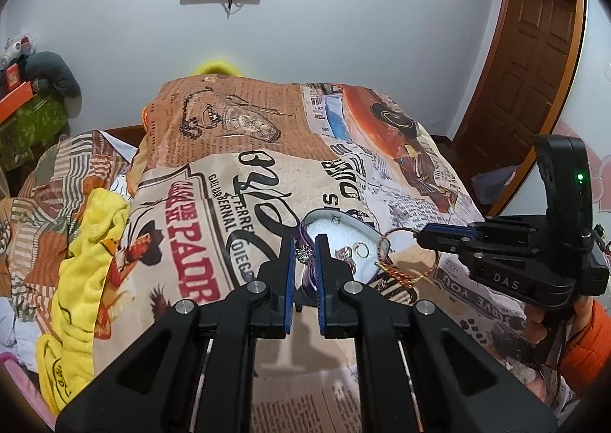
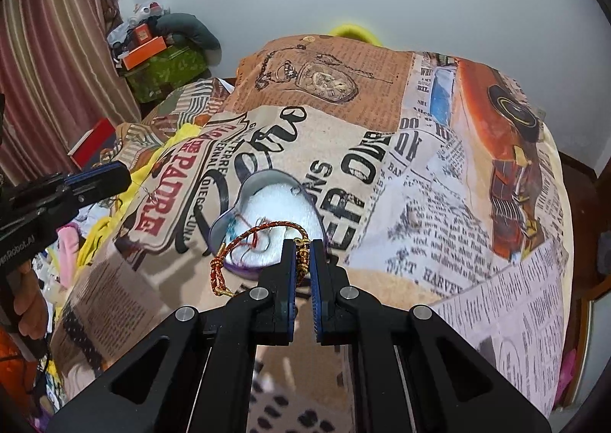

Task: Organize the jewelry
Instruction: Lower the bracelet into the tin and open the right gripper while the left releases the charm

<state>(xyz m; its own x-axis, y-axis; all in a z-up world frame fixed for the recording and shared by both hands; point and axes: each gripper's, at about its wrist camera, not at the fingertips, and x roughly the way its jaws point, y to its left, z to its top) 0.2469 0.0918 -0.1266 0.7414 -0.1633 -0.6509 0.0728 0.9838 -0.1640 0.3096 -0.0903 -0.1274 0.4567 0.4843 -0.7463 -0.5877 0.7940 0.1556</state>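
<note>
A heart-shaped jewelry box [image 1: 345,221] with white padding lies open on the printed bedspread; it also shows in the right wrist view [image 2: 263,181]. My left gripper [image 1: 305,253] is shut on a silver ring with a sparkly top [image 1: 304,254], held over the box's left edge. My right gripper [image 2: 302,253] is shut on a red-and-gold braided bracelet [image 2: 244,238] that hangs over the box's near edge; the bracelet shows in the left wrist view [image 1: 401,272] too. A gold ring [image 1: 361,250] and a small silver piece [image 1: 343,252] lie on the padding.
The bedspread [image 1: 229,173] with newspaper print covers a raised mound. A yellow towel [image 1: 88,242] lies at the left. A wooden door [image 1: 534,62] stands at the right. Boxes and clutter [image 2: 152,51] sit by the curtain at the far left.
</note>
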